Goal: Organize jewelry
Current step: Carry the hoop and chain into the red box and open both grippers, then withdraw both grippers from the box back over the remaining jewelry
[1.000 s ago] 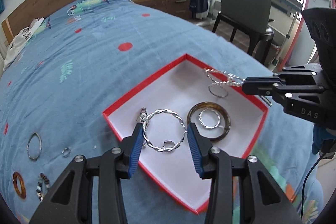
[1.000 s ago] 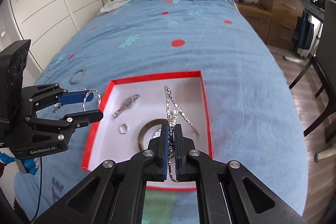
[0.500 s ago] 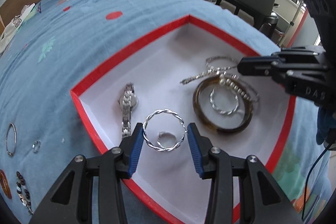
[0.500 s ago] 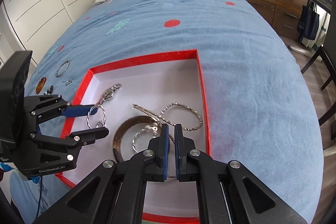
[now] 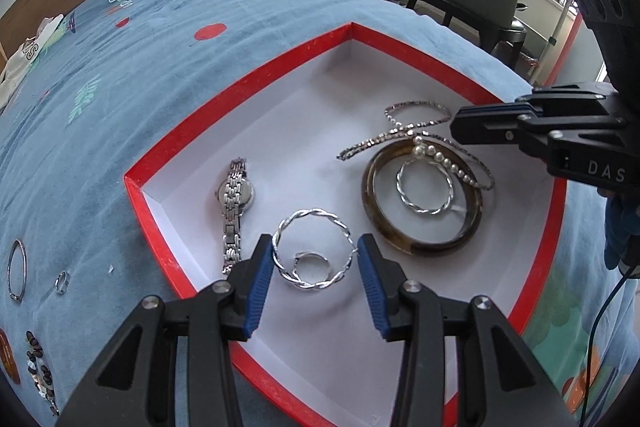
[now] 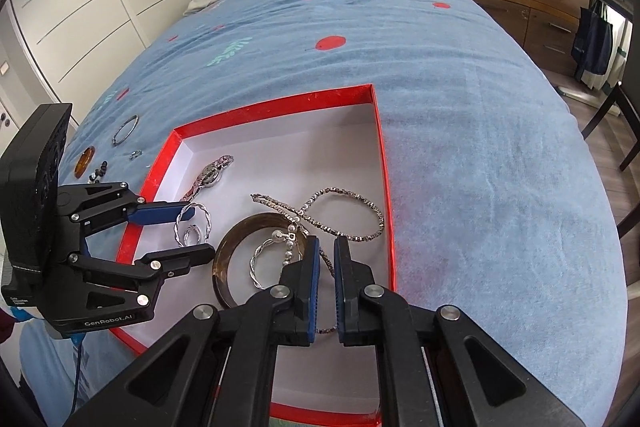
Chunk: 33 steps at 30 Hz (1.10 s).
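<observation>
Two pieces being set down in the red box.

On the left, the left gripper point(image 5: 316, 259) pinched the twisted silver hoop point(image 5: 314, 253) low over the white floor of the red box point(image 5: 240, 87), beside the watch point(image 5: 236, 199). On the right, the right gripper point(image 6: 325, 279) stood parted a crack around the silver chain point(image 6: 340, 211), which lay draped over the brown bangle point(image 6: 232, 247). Next, probably: spread both and lift clear.
</observation>
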Each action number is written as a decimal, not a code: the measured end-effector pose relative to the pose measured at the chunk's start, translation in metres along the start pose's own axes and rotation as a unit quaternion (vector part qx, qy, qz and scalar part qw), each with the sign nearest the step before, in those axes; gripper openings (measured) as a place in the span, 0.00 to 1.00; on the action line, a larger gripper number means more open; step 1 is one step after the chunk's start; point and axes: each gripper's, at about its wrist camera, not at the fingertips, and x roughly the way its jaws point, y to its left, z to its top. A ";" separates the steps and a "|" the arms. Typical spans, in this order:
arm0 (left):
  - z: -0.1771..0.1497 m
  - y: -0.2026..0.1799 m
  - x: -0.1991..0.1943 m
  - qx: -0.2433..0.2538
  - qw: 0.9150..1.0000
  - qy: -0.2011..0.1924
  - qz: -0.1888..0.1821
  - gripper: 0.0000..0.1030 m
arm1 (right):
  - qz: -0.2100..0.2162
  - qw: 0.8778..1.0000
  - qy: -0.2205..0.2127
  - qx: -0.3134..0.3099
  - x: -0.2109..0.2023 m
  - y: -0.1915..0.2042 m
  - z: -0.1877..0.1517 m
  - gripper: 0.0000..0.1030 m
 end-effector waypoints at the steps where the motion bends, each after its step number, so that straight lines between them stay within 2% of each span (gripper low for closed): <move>1: 0.000 0.000 0.000 0.000 1.000 0.000 0.000 0.40 | 0.001 1.000 0.000 0.000 0.000 0.000 0.000 0.11; 7: 0.000 0.000 0.000 -0.003 1.000 0.000 0.001 0.40 | 0.000 1.000 -0.005 -0.006 -0.003 0.003 0.001 0.23; 14: 0.000 -0.004 -0.006 -0.004 1.000 0.007 -0.008 0.43 | -0.005 1.000 -0.011 -0.006 -0.015 0.004 0.001 0.27; 19: -0.003 -0.003 -0.019 -0.021 1.000 0.006 -0.016 0.46 | -0.013 1.000 -0.026 -0.003 -0.040 0.005 -0.002 0.30; 26: -0.008 -0.010 -0.059 -0.020 1.000 -0.013 -0.009 0.47 | -0.032 0.998 -0.046 0.000 -0.088 0.008 -0.014 0.34; 33: -0.028 -0.004 -0.113 -0.039 0.998 -0.039 0.000 0.47 | -0.052 0.996 -0.076 0.015 -0.142 0.014 -0.032 0.39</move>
